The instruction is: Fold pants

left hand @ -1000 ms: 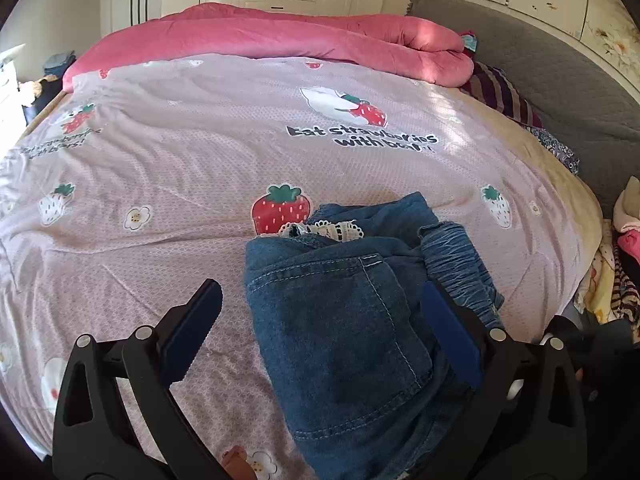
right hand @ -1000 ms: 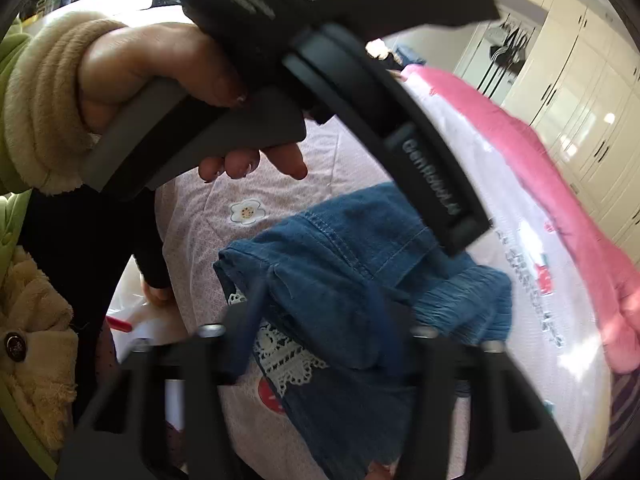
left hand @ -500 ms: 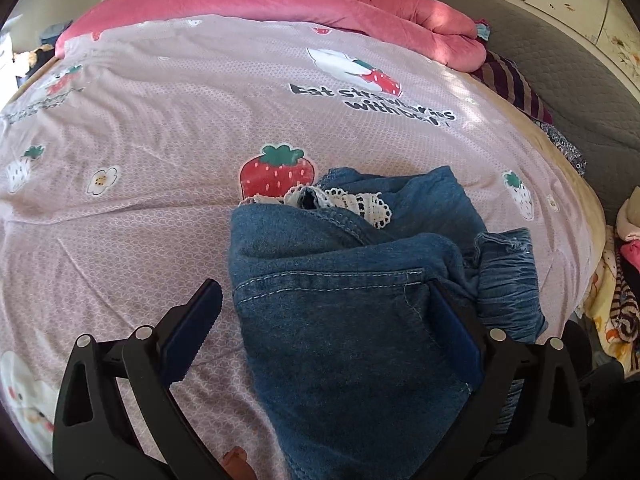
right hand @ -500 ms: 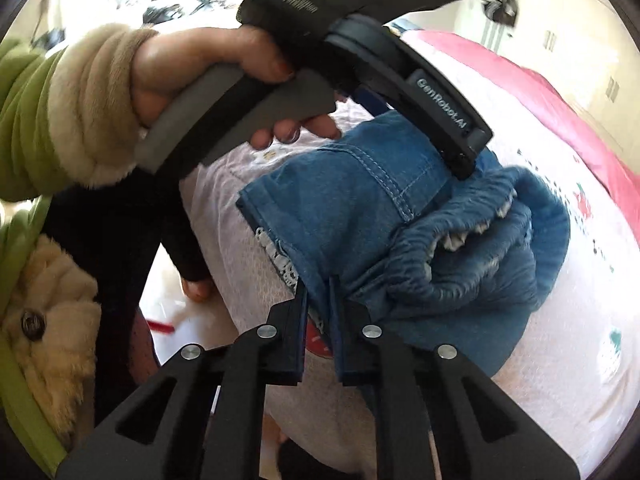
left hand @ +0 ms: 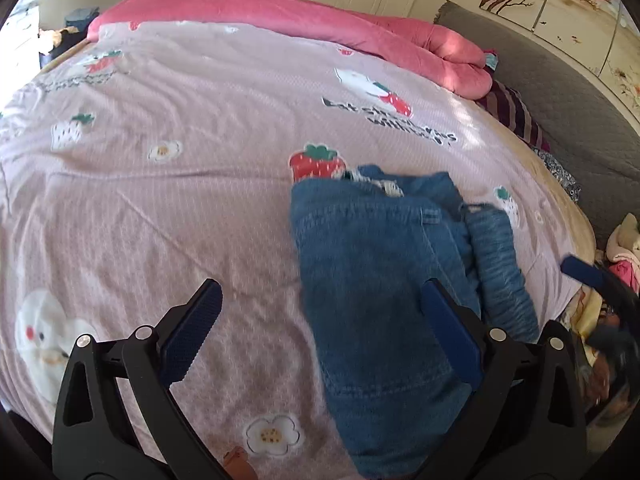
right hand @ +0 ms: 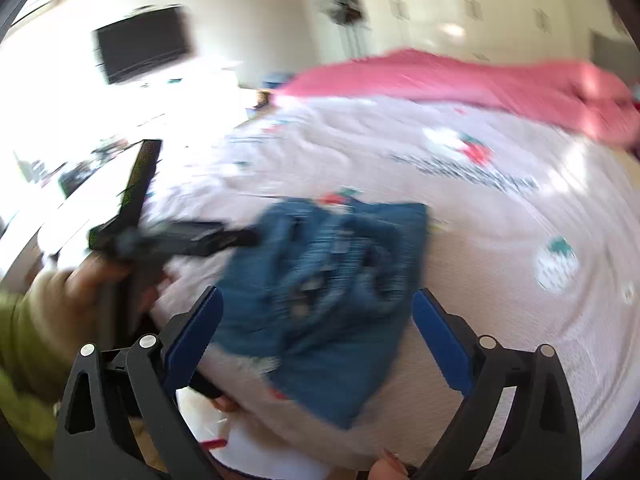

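The blue denim pants lie folded into a thick bundle near the right front edge of the bed, lace trim peeking out at the far end. My left gripper is open just above the bedspread; its right finger overlaps the bundle's near edge. In the blurred right wrist view the pants lie on the bed beyond my right gripper. Its jaws are opening wide and nothing is pressed between the pads. There a hand holds the left gripper at the bundle's left side.
The pink strawberry-print bedspread covers the bed. A rolled pink quilt lies along its far side, with a striped pillow and a grey headboard at the right. Clothes pile beyond the right edge. A dark screen hangs on the wall.
My right gripper released the pants' fold, opened wide, rolled upright and drew back. My left gripper shifted left, so the bundle now sits further right between its fingers.
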Demonstrator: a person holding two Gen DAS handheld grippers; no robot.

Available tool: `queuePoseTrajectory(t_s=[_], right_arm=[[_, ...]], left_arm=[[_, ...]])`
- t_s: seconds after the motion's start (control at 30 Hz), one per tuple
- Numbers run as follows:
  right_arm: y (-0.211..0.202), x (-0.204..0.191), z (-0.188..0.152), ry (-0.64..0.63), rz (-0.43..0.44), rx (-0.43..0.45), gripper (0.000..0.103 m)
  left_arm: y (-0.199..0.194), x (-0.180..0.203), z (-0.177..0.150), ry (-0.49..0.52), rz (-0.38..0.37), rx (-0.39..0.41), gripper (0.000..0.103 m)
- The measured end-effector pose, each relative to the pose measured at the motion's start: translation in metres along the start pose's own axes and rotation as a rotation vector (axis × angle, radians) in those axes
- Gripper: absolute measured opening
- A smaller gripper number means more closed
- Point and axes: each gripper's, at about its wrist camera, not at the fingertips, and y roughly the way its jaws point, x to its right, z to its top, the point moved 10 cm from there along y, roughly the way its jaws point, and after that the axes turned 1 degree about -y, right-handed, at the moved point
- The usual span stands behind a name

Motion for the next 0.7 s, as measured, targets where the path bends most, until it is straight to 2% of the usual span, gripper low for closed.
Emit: queuePoseTrajectory(t_s=[0.13, 0.2, 0.33, 0.43, 0.57, 0.6, 0.7], right_arm=[[0.027, 0.009, 0.011, 0.104, 0.035, -0.024, 0.098], [0.041, 0.019, 0.013, 0.147, 0.016, -0.059, 0.098], [0.065, 0.041, 0.002, 0.237, 0.019, -0.122, 0.098], [0.077, 0.047, -0.007, 0.309, 0.066, -0.142, 0.098], [0.082, 0.049, -0.012, 0.315, 0.096, -0.134, 0.097], [0.081, 0.047, -0.014, 0.311, 0.096, -0.13, 0.095], [0.082, 0.044, -0.015, 0.314, 0.121, -0.127, 0.075]], left_arm=[[0.005, 0.005, -0.01, 0.007, -0.003, -0.019, 0.093], [0.008, 0.007, -0.011, 0.008, -0.005, -0.025, 0.093], [0.012, 0.009, -0.012, 0.007, -0.011, -0.031, 0.093], [0.018, 0.011, -0.015, 0.005, -0.024, -0.044, 0.093], [0.023, 0.016, -0.019, 0.004, -0.045, -0.054, 0.092], [0.024, 0.017, -0.019, 0.005, -0.052, -0.056, 0.09], [0.026, 0.023, -0.02, -0.008, -0.081, -0.054, 0.072]])
